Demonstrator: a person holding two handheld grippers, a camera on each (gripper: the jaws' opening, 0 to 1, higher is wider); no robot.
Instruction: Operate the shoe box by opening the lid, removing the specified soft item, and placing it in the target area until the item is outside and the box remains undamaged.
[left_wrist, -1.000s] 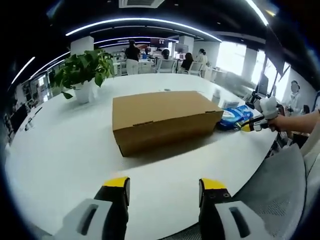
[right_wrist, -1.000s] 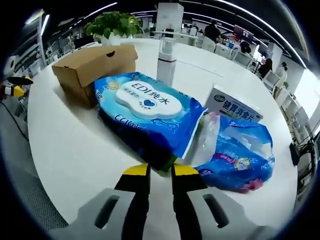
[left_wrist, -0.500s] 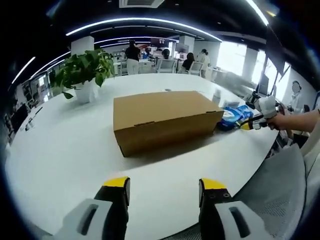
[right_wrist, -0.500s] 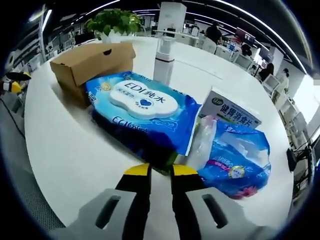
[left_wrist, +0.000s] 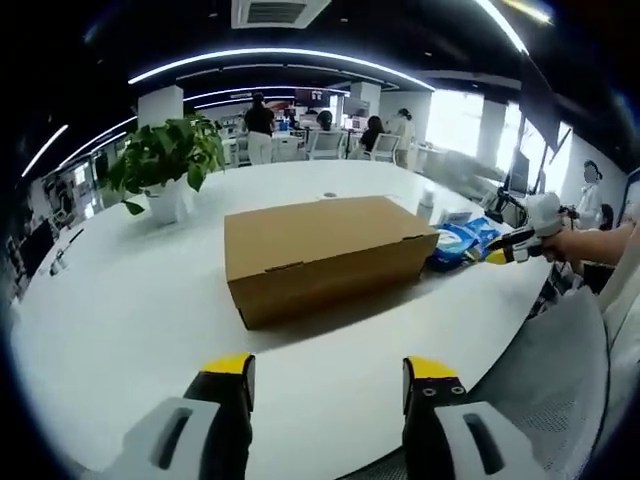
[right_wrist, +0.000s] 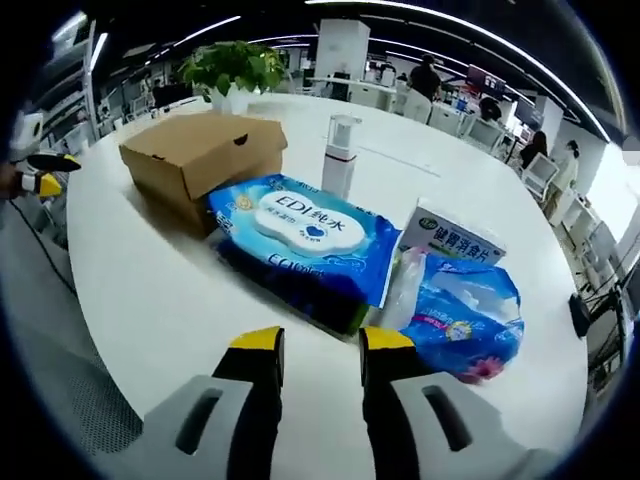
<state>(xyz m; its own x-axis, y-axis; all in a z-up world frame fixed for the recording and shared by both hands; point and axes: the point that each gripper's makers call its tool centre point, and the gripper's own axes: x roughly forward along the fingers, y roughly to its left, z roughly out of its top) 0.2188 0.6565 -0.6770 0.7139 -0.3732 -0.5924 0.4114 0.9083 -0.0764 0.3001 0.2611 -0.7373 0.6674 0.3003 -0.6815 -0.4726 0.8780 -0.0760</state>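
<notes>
The brown cardboard shoe box (left_wrist: 320, 255) lies shut in the middle of the round white table (left_wrist: 120, 320). My left gripper (left_wrist: 328, 375) hovers open well short of it, with nothing between its jaws. The soft blue wipes pack (right_wrist: 305, 235) lies flat on the table beside the shoe box (right_wrist: 200, 155). My right gripper (right_wrist: 320, 345) is open just in front of the pack's near corner, apart from it. In the left gripper view the wipes pack (left_wrist: 460, 243) shows past the box's right end, with the right gripper (left_wrist: 515, 245) held by a hand beside it.
A white spray bottle (right_wrist: 340, 155) stands behind the pack. A white-and-green carton (right_wrist: 455, 240) and a blue plastic bag (right_wrist: 460, 310) lie to its right. A potted plant (left_wrist: 165, 160) stands at the far left. Grey chairs ring the table edge; people sit at desks behind.
My right gripper's jaws have spread apart and drawn back from the wipes pack's near edge. The left gripper has barely shifted.
</notes>
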